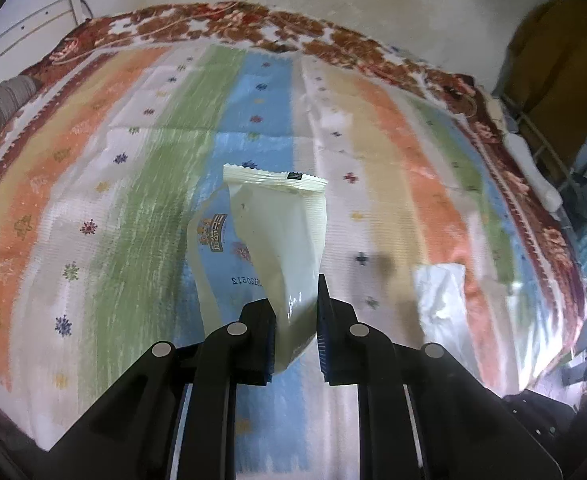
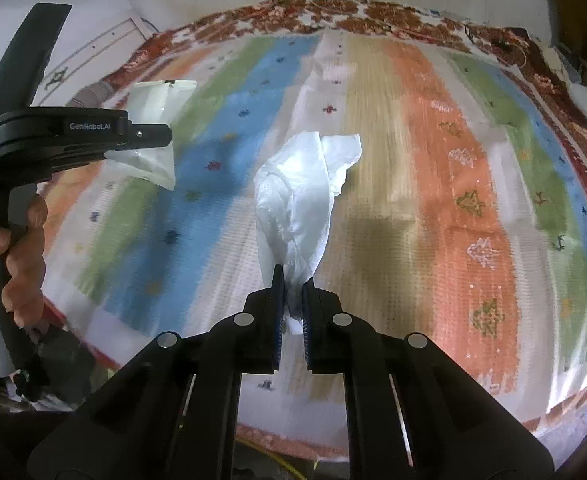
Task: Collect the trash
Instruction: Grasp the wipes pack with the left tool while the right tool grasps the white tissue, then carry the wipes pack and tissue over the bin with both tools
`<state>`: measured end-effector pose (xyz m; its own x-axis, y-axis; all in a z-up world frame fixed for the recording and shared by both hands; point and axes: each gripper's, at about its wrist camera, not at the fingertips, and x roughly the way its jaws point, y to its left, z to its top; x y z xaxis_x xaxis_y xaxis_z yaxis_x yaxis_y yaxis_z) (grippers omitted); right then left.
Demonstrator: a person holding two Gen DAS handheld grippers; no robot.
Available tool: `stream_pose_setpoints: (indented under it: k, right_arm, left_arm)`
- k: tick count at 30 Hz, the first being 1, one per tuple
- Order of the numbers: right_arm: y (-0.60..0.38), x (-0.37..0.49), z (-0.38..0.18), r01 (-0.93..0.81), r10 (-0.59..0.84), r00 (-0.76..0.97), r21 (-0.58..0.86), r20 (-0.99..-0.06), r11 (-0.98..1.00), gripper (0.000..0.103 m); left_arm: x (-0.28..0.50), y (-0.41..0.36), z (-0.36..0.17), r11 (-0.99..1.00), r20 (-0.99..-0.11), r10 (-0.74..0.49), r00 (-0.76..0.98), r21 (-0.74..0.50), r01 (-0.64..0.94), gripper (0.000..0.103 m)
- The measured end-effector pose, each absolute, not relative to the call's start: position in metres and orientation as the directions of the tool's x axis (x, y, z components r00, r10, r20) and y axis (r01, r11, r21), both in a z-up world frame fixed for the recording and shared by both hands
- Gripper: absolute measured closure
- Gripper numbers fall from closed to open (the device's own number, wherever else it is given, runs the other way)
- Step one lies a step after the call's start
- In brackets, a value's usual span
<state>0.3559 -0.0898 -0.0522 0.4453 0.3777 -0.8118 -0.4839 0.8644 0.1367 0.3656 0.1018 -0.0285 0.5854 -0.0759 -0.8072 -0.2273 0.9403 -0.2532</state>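
Left wrist view: an empty snack wrapper [image 1: 277,248], cream-white with a blue printed panel, is clamped at its lower end by the left gripper [image 1: 295,320]. The jaws are pressed onto the film, nearly closed. The crimped seal stands at frame centre, so the wrapper is held clear above the striped cloth [image 1: 133,200] rather than lying on it. The low grip is judged deliberate: thin film is pinched where it bunches, and the rest is left to stand free.

Right wrist view: a crumpled white tissue [image 2: 297,200] is pinched at its narrow lower end by the right gripper [image 2: 292,300], jaws tight on the paper. The loose upper folds spread toward frame centre. It too appears lifted off the cloth; a dull shadow is seen on the beige stripe to its right.

At the left edge of the right wrist view, the left gripper [image 2: 149,136] is seen side-on with the wrapper [image 2: 153,128] in it, and the person's hand [image 2: 17,236] is wrapped round its handle at lower left. In the left wrist view the tissue [image 1: 441,300] shows at lower right.

A floral blanket [image 1: 213,28] borders the cloth along the top of the frame.

Judgement: both pieces of trash are secured, one per gripper, and are held apart so neither snags. No bin is visible in either view; carrying to one is presumably the step remaining. Light paper could slip if the clamp is eased.
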Motion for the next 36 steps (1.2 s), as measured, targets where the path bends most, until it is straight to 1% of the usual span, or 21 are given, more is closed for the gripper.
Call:
stream_pose_setpoints:
  k: [3,6,9,13,16,22,25,33,36]
  right_arm:
    - [-0.09,0.342,-0.039,-0.504,0.392,0.454,0.132,-0.8,0.854,0.096]
    - [-0.092,0.33,-0.028,-0.49,0.366,0.499,0.093,-0.786,0.867,0.096]
    - [-0.093,0.321,-0.022,-0.499,0.383,0.49,0.107,-0.783,0.86,0.097]
    - [-0.094,0.305,-0.013,-0.519,0.381,0.508,0.078,-0.773,0.851,0.097]
    - [-0.098,0.292,-0.005,-0.523,0.412,0.503,0.112,-0.76,0.845,0.097]
    - [-0.111,0.264,0.012,-0.528,0.438,0.513,0.131,-0.738,0.839,0.097]
    - [-0.116,0.247,0.022,-0.539,0.433,0.544,0.096,-0.719,0.837,0.097]
    - [-0.127,0.207,0.033,-0.563,0.442,0.576,0.058,-0.687,0.824,0.097]
    - [-0.134,0.195,0.037,-0.57,0.465,0.571,0.082,-0.677,0.818,0.097]
  left_arm:
    - [0.349,0.092,-0.015,0.945,-0.797,-0.092,0.597,-0.258,-0.198,0.088]
    - [0.329,0.086,-0.005,0.947,-0.789,-0.113,0.603,-0.27,-0.176,0.088]
    - [0.313,0.085,0.003,0.941,-0.781,-0.128,0.611,-0.29,-0.173,0.088]
    - [0.296,0.084,0.014,0.933,-0.77,-0.142,0.622,-0.314,-0.174,0.088]
    - [0.284,0.08,0.024,0.932,-0.756,-0.154,0.637,-0.324,-0.159,0.088]
    - [0.259,0.064,0.045,0.931,-0.718,-0.197,0.667,-0.351,-0.104,0.088]
    - [0.243,0.052,0.053,0.931,-0.708,-0.217,0.672,-0.356,-0.074,0.088]
    - [0.201,0.03,0.063,0.925,-0.679,-0.267,0.684,-0.38,-0.017,0.088]
    - [0.184,0.025,0.064,0.921,-0.672,-0.284,0.684,-0.388,0.0,0.088]
